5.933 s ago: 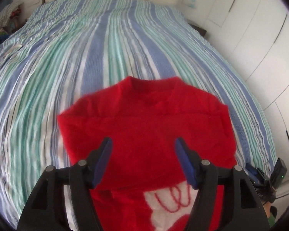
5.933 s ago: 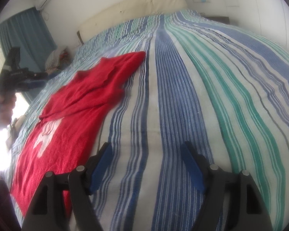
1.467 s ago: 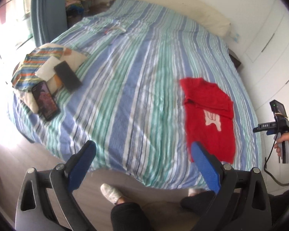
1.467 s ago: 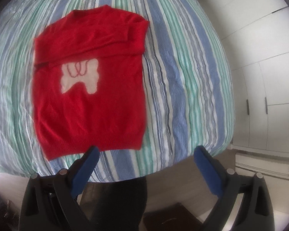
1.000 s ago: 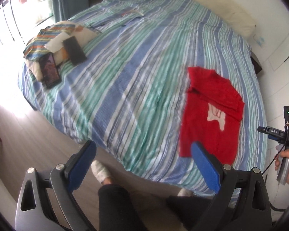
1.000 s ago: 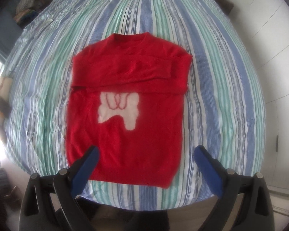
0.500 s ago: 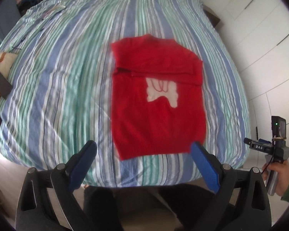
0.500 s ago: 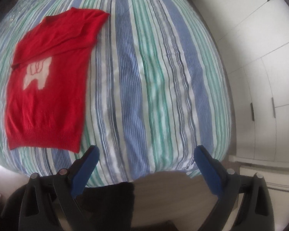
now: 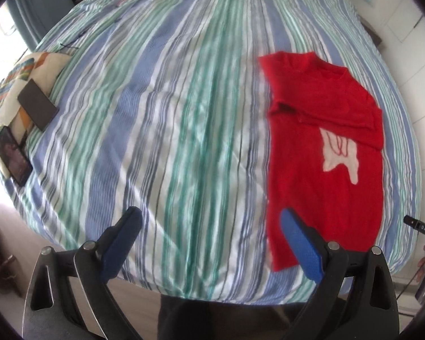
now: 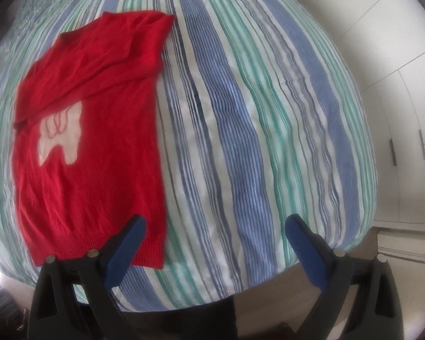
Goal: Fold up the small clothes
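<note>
A small red sweater [image 9: 323,153] with a white motif lies flat on the striped bed, sleeves folded across the chest, hem toward the bed's near edge. It also shows in the right wrist view [image 10: 90,130]. My left gripper [image 9: 211,240] is open and empty above the bed's near edge, its right finger over the sweater's lower left corner. My right gripper [image 10: 215,243] is open and empty, its left finger over the sweater's lower right corner.
The blue, green and white striped bedspread [image 9: 170,107] covers the bed. A patterned cushion [image 9: 28,70] with a phone [image 9: 36,104] and a tablet [image 9: 12,155] lies at the left edge. White wardrobe doors [image 10: 405,99] stand to the right. The other hand-held gripper [image 9: 423,229] shows at far right.
Both grippers have come lower and closer to the bed's near edge. The left view has swung left, so the sweater now sits at its right. The sweater has not moved.
</note>
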`<state>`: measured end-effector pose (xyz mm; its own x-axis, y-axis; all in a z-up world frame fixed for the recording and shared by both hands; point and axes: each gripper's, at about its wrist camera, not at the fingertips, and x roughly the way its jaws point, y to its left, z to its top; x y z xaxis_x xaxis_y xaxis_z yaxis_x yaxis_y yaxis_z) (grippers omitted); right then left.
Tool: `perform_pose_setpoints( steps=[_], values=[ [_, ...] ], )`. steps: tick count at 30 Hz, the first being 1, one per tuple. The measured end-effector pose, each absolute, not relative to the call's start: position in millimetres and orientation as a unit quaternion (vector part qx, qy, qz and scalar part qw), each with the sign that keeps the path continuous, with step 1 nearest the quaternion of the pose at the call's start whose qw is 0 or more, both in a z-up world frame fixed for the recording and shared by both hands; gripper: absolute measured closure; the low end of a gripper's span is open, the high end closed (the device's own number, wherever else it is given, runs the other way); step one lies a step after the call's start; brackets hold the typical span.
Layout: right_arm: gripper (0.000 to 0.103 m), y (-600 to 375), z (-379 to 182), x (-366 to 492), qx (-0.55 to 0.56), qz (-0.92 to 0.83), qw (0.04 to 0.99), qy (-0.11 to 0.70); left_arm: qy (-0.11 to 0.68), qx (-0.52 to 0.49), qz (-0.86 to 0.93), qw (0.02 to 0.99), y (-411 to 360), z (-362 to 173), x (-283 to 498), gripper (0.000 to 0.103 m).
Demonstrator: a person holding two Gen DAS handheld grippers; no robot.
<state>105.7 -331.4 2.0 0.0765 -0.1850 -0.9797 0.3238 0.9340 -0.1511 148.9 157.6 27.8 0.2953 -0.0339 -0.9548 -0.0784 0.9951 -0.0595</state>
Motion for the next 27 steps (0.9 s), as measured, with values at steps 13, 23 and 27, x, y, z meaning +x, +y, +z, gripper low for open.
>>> perform_pose_setpoints(
  steps=[13, 23, 27],
  values=[
    [0.002, -398.8, -39.4, 200.6, -0.002, -0.174, 0.870, 0.462, 0.497, -0.023, 0.133, 0.857, 187.0, -91.5, 256.0, 0.004],
    [0.000, -424.3, -128.2, 187.9, 0.092, -0.176, 0.895, 0.400, 0.418, -0.060, 0.114, 0.899, 199.5, -140.4, 228.7, 0.001],
    [0.000, -427.6, -132.5, 185.7, 0.111, -0.170, 0.905, 0.372, 0.410, -0.063, 0.114, 0.903, 199.0, -142.9, 229.6, 0.001]
  ],
)
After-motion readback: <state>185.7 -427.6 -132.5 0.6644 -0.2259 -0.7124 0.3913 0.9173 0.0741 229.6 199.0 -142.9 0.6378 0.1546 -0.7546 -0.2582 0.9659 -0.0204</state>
